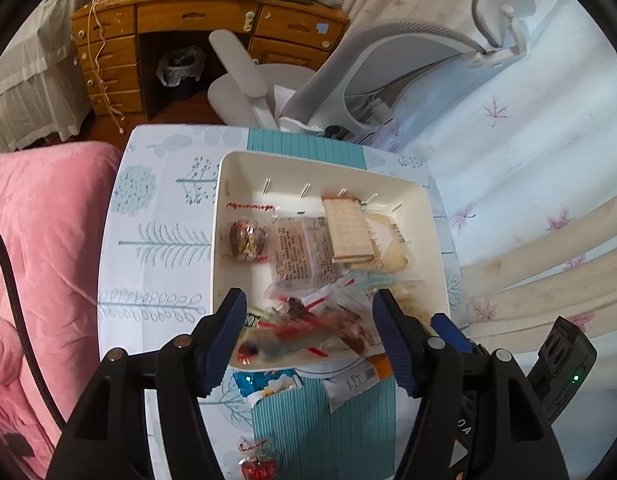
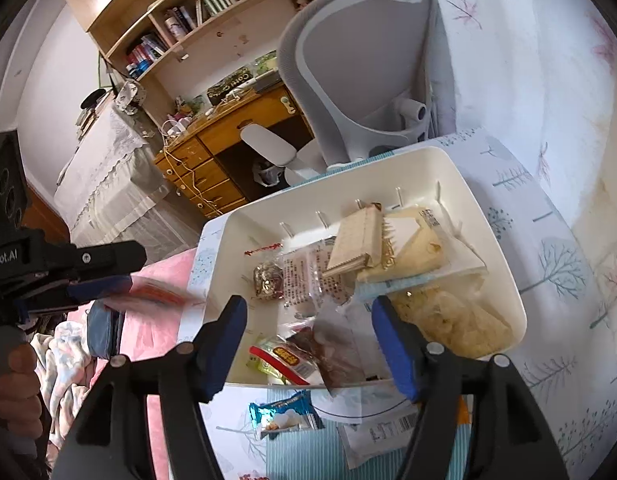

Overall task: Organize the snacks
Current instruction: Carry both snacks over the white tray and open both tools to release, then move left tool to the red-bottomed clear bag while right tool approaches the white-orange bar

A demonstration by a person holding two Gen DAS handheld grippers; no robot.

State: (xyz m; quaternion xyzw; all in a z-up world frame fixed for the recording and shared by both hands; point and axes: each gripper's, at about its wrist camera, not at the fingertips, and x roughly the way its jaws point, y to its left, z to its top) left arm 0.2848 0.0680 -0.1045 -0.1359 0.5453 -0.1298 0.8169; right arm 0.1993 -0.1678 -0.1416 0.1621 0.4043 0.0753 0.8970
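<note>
You are wielding the left gripper (image 1: 310,334) and the right gripper (image 2: 308,340): black plastic frames showing silver screws, ribbed blue pads (image 1: 392,340) lining their fingers.

The far left corner of the white bin (image 1: 418,200) lies bare and open from above, while snack packets (image 1: 308,252) crowd its middle and right, and the office chair (image 1: 388,64) blocks the bench's (image 1: 160,216) far edge.

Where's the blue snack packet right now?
The blue snack packet lies on the table outside the white tray, against its near wall, left of a white barcoded packet; both wrist views show it low in frame.
</note>
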